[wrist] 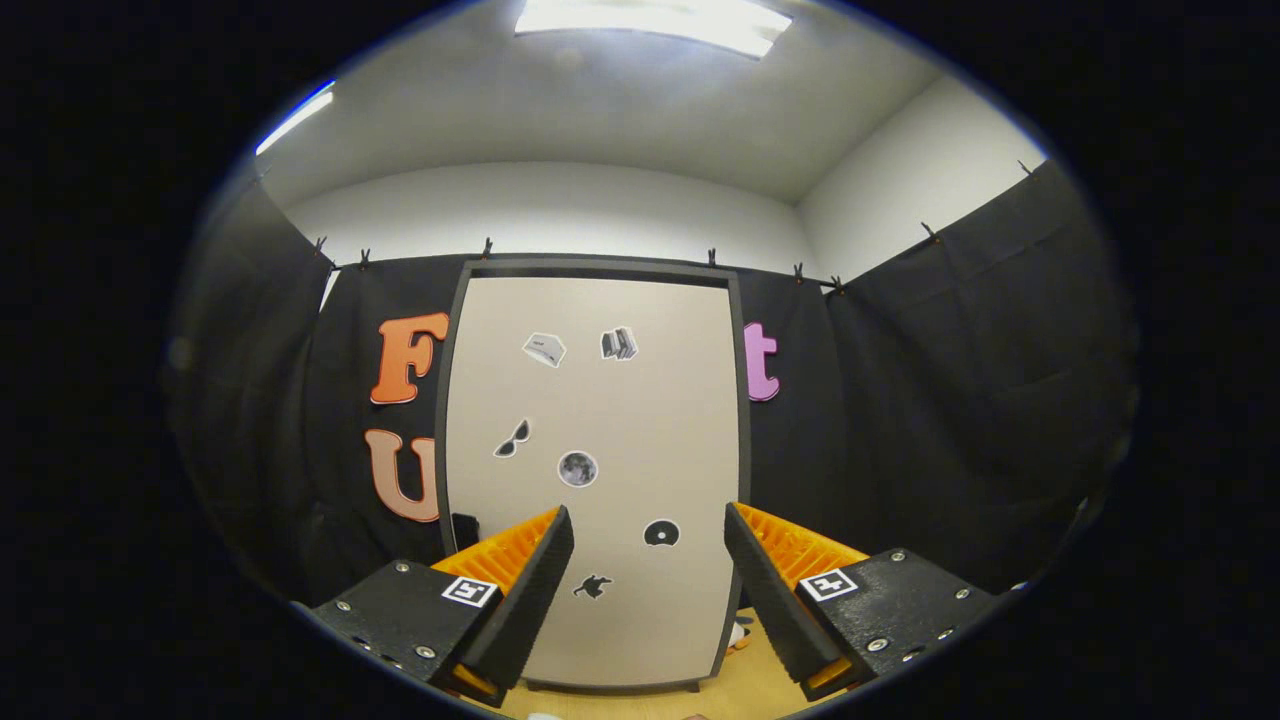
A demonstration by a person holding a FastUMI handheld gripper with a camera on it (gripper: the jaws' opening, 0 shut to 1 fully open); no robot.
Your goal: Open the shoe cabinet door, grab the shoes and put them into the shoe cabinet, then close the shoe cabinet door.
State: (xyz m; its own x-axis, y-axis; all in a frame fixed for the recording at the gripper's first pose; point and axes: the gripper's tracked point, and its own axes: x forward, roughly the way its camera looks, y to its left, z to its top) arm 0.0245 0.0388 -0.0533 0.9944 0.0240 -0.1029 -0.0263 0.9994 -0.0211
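The tongs (648, 570) are spread wide, with nothing between the two fingers (535, 590) and a clear gap separating them — they pinch nothing. Through that gap, just ahead of the fingertips, shows the lower part of the tall shoe cabinet door with its pale beige flat panel and dark frame (592, 470). The door stands upright and appears closed, flush inside its frame, straight ahead at twelve o'clock from the tongs.

Under the cabinet lies a light wooden floor (640, 700), seen between the finger bases. At about four o'clock from the door's lower corner, just beside the frame and partly hidden by the right-hand finger, sits a small white and orange object (740, 633) — too little of it shows to tell what it is.

On the door panel are several small dark and grey stickers (578, 468), scattered from the upper half down to near the bottom.

Behind the cabinet hangs the black cloth booth wall (950, 420), clipped along its upper edge. Beyond it rise a white room wall (560, 215) and a pale ceiling with a bright rectangular light panel (655, 20).
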